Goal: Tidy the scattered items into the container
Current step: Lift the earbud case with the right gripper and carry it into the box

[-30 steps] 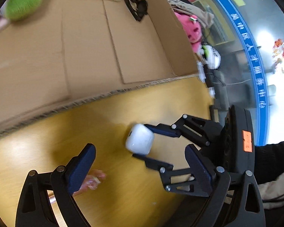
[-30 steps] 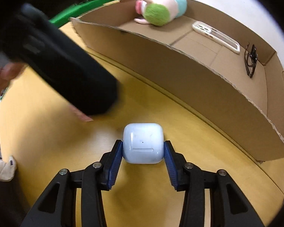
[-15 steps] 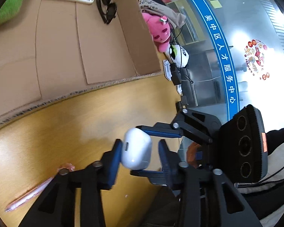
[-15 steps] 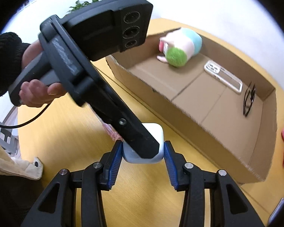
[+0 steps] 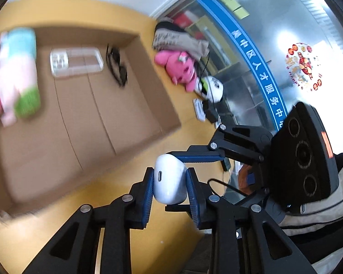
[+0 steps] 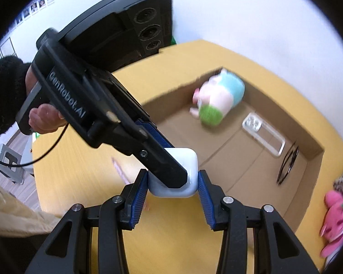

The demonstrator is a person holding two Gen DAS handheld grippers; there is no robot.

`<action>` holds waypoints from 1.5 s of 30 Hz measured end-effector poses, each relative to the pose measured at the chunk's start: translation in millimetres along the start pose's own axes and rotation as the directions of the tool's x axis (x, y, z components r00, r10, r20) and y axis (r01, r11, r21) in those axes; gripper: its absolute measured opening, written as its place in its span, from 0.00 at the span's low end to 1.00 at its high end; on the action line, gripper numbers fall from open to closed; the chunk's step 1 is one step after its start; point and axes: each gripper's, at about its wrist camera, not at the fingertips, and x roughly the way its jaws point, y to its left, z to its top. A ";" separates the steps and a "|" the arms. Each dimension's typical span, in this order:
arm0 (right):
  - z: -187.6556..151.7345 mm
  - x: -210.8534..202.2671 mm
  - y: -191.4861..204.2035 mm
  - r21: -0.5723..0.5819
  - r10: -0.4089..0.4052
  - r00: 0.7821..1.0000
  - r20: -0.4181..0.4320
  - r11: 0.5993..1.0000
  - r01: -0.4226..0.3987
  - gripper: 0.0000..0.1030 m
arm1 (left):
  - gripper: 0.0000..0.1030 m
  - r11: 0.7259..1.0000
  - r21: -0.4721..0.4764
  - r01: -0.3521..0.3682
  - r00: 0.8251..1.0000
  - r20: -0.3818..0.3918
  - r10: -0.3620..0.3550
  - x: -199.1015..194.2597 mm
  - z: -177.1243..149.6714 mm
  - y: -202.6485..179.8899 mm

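Note:
A white earbuds case (image 5: 169, 180) hangs in the air above the yellow table, held from two sides. My left gripper (image 5: 170, 191) has its jaws closing, and its blue pads press the case's narrow sides. My right gripper (image 6: 172, 189) is shut on the same case (image 6: 191, 171) across its wider faces. In the right wrist view the left gripper's black finger (image 6: 162, 166) crosses in front of the case. The open cardboard box (image 5: 125, 123) lies beyond and below, blurred by motion.
Inside the box (image 6: 228, 150) lie a pastel plush toy (image 6: 219, 100), a clear phone case (image 6: 263, 134) and dark glasses (image 6: 288, 164). A pink pen (image 6: 120, 171) lies on the table. A pink plush (image 5: 178, 66) and clutter sit beyond the box's right end.
The left gripper closed from wide open onto the case that the right gripper held on the table. Both grippers then rose with the case, and the box now sits farther below.

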 end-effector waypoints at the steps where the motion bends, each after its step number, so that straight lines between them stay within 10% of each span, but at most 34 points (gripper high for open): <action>1: 9.7 -3.2 -4.0 0.001 0.001 1.000 0.009 1.000 -0.001 0.41 | 0.28 1.000 0.015 -0.011 1.000 0.014 0.010 -9.5 9.2 -2.2; 15: 95.1 27.1 -92.8 0.031 0.008 1.000 -0.005 0.999 -0.008 0.41 | 0.28 0.995 0.058 -0.075 0.997 0.008 0.075 -27.9 120.4 34.5; 30: 54.4 125.4 -169.4 0.138 0.052 0.987 -0.151 0.990 -0.031 0.41 | 0.28 0.999 -0.038 -0.031 0.990 -0.138 0.025 84.8 161.0 131.8; 45: 8.9 189.9 -189.2 0.192 0.088 0.967 -0.239 0.981 -0.042 0.41 | 0.29 0.982 -0.092 -0.165 0.959 -0.249 0.137 153.9 158.4 169.4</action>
